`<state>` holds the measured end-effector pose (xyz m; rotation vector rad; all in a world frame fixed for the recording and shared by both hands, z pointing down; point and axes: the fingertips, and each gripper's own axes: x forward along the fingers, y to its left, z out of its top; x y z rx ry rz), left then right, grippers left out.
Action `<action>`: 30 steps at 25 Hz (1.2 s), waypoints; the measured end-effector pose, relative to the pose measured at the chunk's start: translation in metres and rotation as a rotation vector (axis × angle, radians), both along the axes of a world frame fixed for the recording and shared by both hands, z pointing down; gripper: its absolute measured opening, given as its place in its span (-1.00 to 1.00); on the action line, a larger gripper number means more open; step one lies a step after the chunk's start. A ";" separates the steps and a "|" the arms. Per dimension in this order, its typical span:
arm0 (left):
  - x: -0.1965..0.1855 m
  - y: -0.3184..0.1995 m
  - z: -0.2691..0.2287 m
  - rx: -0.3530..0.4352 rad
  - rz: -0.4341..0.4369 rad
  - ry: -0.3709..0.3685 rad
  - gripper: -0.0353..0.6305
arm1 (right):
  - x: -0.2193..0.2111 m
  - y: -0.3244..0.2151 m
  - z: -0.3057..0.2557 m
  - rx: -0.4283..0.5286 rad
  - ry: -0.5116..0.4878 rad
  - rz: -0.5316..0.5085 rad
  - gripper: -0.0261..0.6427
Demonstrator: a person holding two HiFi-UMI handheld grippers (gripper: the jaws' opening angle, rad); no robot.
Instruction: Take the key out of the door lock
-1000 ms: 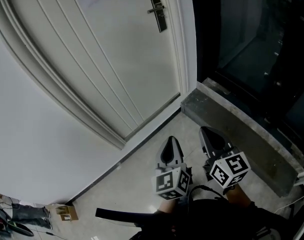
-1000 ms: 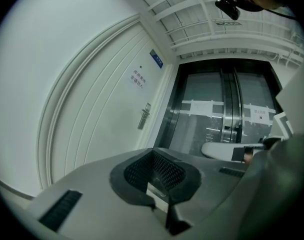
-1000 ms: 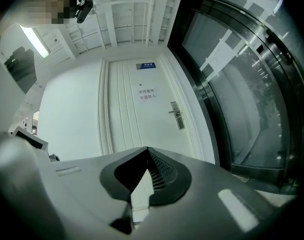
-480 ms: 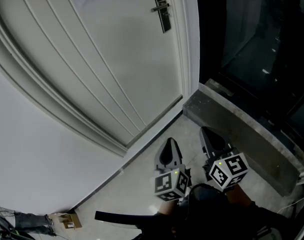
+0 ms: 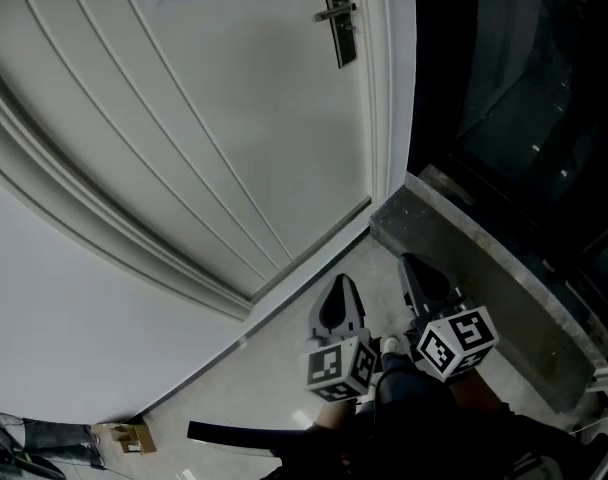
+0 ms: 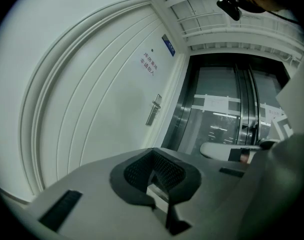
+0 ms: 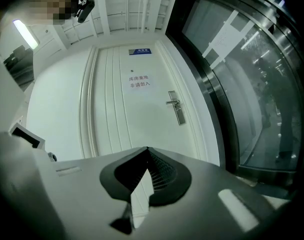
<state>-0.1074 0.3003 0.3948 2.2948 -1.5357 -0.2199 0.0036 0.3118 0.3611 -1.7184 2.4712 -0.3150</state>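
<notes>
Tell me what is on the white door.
The white panelled door carries a silver lever handle with lock plate, a white paper notice with red characters, and a blue plate above it. Any key in the lock is too small to see.

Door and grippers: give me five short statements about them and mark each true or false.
1. The door is closed. True.
2. The right gripper is clamped on the door handle. False: it is held low over the floor, far from the handle, shut on nothing.
3. The left gripper has its jaws together and holds nothing. True.
4. A printed notice hangs on the door. True.
5. The glass wall stands left of the door. False: it stands to the right in the head view.
</notes>
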 end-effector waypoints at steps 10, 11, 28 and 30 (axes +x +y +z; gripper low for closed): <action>0.034 -0.091 -0.026 0.030 -0.058 0.001 -0.89 | 0.034 -0.096 -0.021 0.035 -0.029 -0.043 -0.92; 0.037 -0.098 -0.026 0.031 -0.066 0.003 -0.89 | 0.037 -0.103 -0.022 0.038 -0.034 -0.042 -0.92; 0.077 -0.185 -0.019 0.029 -0.095 0.012 -0.89 | 0.075 -0.196 -0.018 0.046 -0.044 -0.082 -0.92; 0.077 -0.194 -0.018 0.027 -0.098 0.007 -0.89 | 0.075 -0.205 -0.016 0.046 -0.046 -0.084 -0.92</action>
